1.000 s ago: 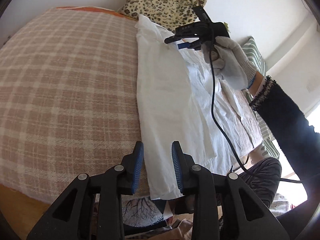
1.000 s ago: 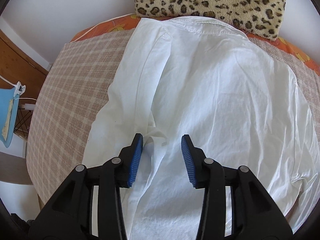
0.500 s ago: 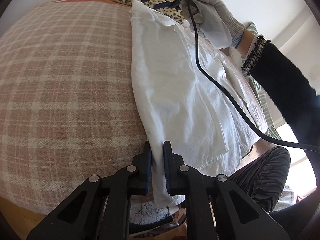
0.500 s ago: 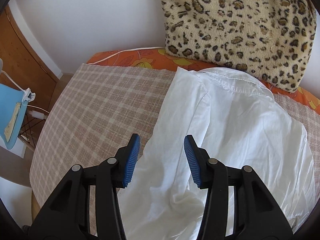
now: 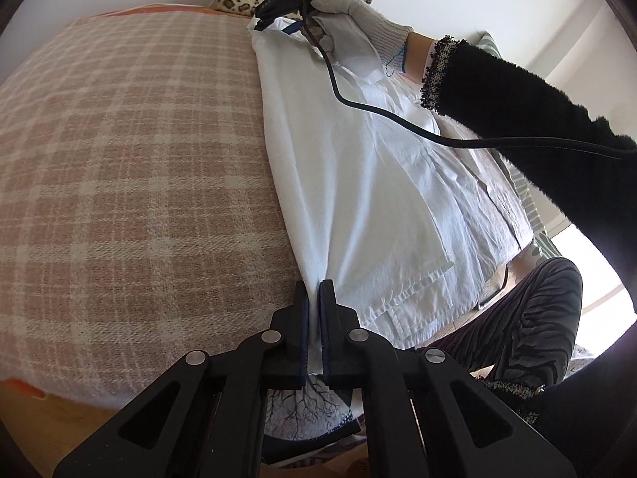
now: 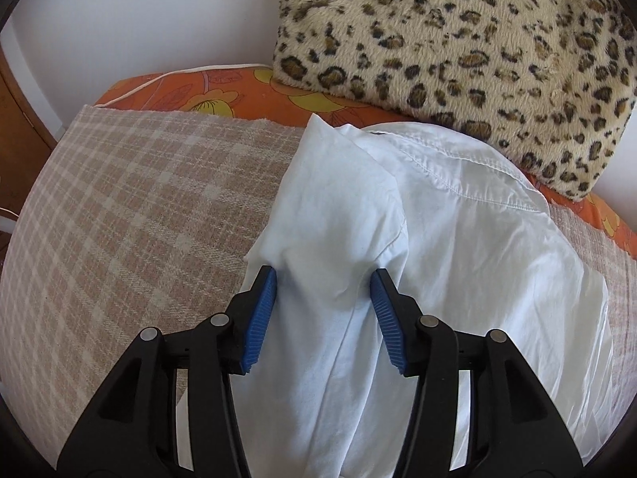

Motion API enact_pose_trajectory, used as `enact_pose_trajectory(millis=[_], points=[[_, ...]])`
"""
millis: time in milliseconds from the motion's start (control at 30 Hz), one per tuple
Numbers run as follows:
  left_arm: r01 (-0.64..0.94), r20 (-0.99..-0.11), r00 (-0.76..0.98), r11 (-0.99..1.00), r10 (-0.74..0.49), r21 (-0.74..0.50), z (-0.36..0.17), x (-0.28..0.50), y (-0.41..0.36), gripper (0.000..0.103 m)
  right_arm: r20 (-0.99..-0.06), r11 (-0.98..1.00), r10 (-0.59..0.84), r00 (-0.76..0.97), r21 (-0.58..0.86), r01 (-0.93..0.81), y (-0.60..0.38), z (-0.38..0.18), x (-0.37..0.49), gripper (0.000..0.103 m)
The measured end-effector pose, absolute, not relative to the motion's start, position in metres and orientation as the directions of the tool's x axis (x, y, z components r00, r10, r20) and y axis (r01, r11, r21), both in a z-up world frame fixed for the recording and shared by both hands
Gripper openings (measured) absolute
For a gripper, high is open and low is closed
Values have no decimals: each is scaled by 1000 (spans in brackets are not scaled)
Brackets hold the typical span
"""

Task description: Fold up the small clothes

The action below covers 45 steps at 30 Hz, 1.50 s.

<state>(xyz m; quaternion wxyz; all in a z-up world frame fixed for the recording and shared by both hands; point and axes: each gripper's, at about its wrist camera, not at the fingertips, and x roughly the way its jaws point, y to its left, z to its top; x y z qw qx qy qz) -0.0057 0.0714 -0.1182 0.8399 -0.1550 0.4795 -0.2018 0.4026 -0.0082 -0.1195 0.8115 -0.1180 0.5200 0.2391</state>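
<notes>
Left wrist view shows us the left gripper (image 5: 313,298) clamped tight on the near folded edge of the one white shirt (image 5: 370,199), its jaws having just closed with cloth pinched between them. We see the right gripper (image 6: 323,290) with jaws apart, just widened, straddling a raised ridge of the shirt's shoulder near the stitched collar; whether the pads press it we cannot tell. We count one shirt, thin and creased, lying on a woven pink-and-cream plaid blanket (image 6: 131,199), beside one plush leopard-print cushion (image 6: 458,40).
</notes>
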Motion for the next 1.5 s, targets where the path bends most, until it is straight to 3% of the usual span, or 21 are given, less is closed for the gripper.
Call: enact_pose_trajectory(millis=[200, 433, 600, 1033, 1267, 1400, 1500], points=[[182, -751, 504, 903, -426, -389, -103, -12, 80, 6, -867, 865, 357, 349, 165, -474, -41, -77, 394, 53], [155, -701, 599, 915, -387, -373, -80, -15, 94, 25, -801, 826, 483, 353, 284, -487, -110, -10, 361, 55], [190, -669, 631, 914, -394, -360, -65, -9, 81, 25, -770, 806, 522, 367, 305, -508, -163, 26, 330, 56], [347, -610, 621, 870, -492, -350, -41, 11, 6, 27, -755, 888, 448, 478, 312, -337, -381, 68, 288, 56], [458, -593, 575, 823, -563, -337, -30, 21, -58, 27, -768, 919, 393, 505, 312, -241, -481, 64, 258, 56], [529, -566, 539, 774, -624, -348, -23, 27, -101, 35, -789, 937, 350, 504, 291, -195, -530, 52, 238, 56], [579, -563, 500, 738, -658, -348, -20, 32, -135, 35, -810, 947, 322, 490, 280, -160, -564, 37, 222, 56]])
